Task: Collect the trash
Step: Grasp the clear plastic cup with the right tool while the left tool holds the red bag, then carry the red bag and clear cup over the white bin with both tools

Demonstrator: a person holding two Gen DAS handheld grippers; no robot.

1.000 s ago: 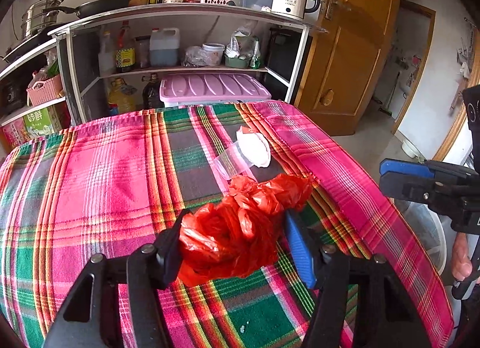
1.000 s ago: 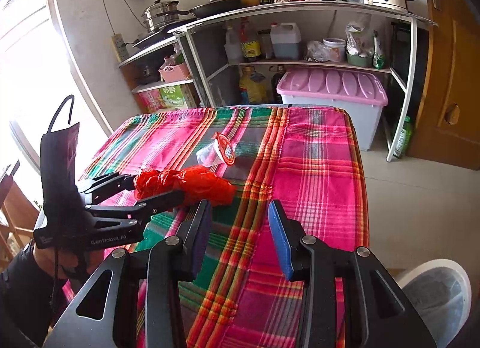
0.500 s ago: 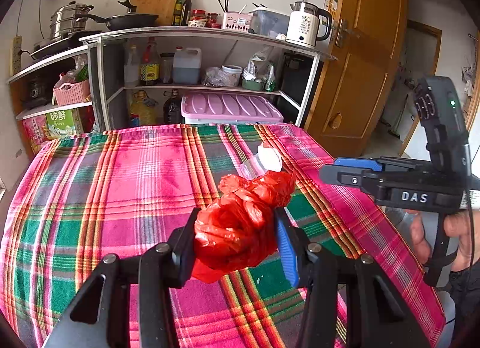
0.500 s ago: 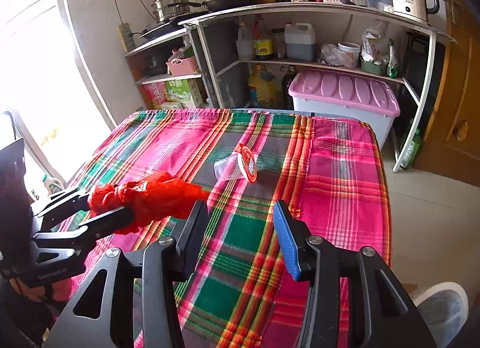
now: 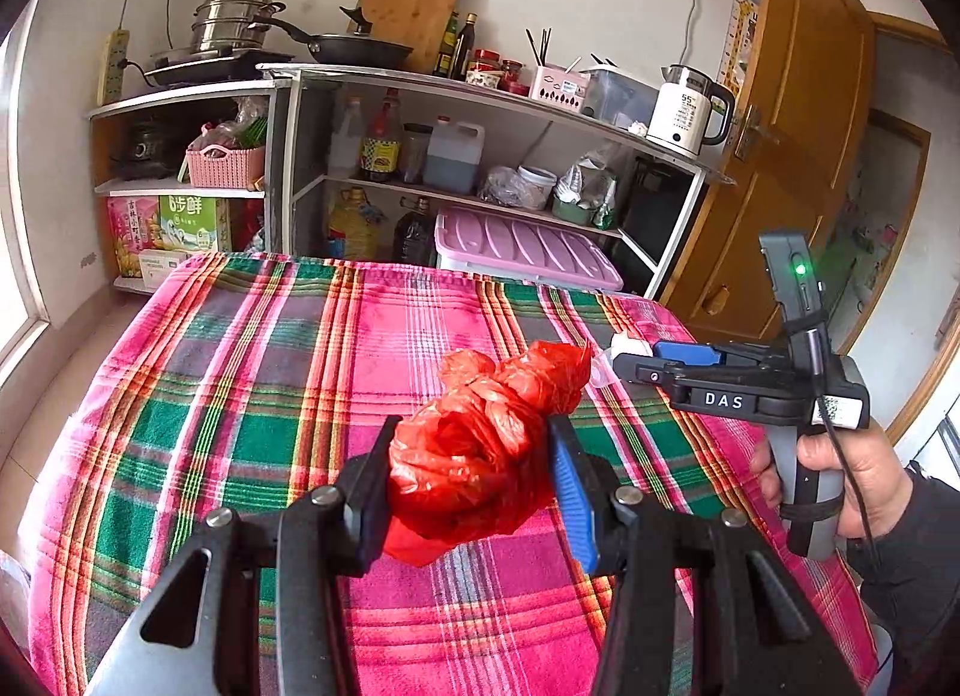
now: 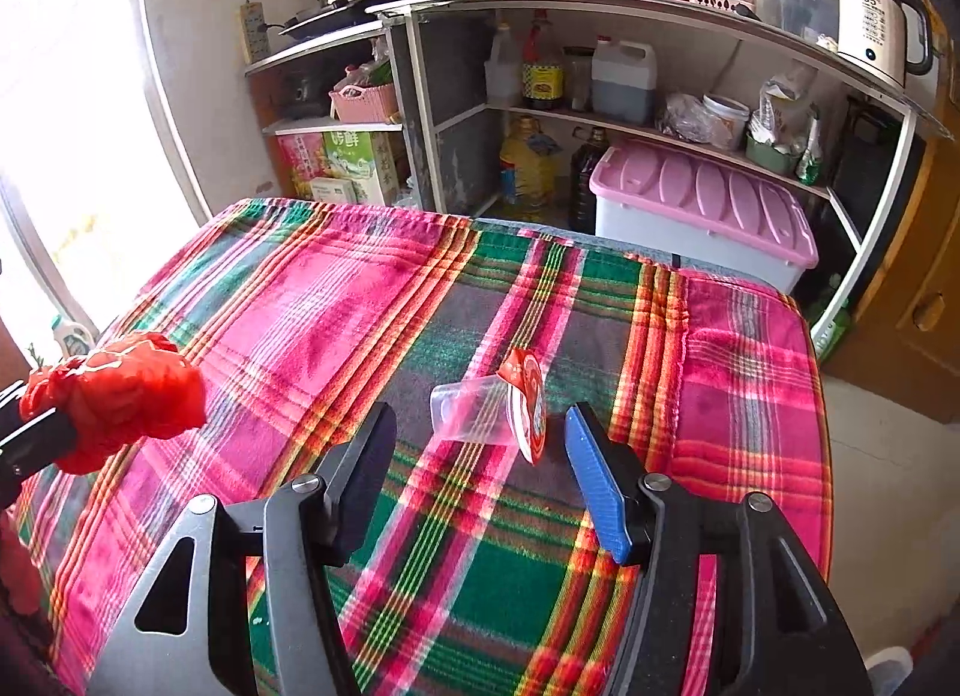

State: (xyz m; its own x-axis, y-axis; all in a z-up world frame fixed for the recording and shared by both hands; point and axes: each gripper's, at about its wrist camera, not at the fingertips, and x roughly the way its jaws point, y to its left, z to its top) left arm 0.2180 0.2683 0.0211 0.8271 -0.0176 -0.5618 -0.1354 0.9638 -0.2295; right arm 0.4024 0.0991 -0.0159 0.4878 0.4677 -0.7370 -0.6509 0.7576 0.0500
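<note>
Up close from the left wrist, the left gripper [image 5: 468, 480] is clamped on the crumpled red bag [image 5: 480, 444], lifted over the table's [image 5: 240, 348] near edge. From the right wrist, the right gripper [image 6: 480, 474], jaws just widened and empty, frames the tipped cup [image 6: 474, 411] mid-table; better straddle its body squarely, then squeeze gently.

Right gripper [image 6: 480, 474] jaws just widening, plastic cup [image 6: 480, 411] between, untouched
</note>
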